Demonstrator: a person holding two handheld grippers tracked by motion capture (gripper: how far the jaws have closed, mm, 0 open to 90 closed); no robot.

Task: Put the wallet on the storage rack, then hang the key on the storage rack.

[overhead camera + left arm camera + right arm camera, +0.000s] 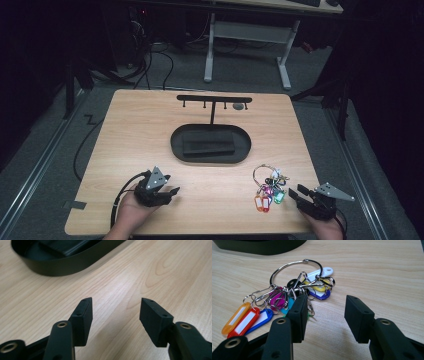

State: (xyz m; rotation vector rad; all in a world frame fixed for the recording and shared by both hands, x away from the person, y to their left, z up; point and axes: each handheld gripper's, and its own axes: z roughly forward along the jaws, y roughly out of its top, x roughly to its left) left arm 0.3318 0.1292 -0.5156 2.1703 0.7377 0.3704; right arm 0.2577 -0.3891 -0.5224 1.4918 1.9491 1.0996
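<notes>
We see the oval black tray point(175, 142) cut off at the top of both gripper views, and the ribbed block inside it point(208, 143) is too dark for detail. Up behind the tray stands a thin black T-shaped rack point(214, 99), its pegs tiny and hard to read. Right of the tray's near rim lies the key bunch point(268, 189): one wire ring point(294, 267) threaded with small metal clips and glossy plastic tags, orange, red, blue, white. The right gripper point(325, 315) sits just beside it, matte blocky jaws apart, nothing between them. The left gripper point(115, 317) hovers over bare wood grain left of the tray's near rim, jaws wide apart.
</notes>
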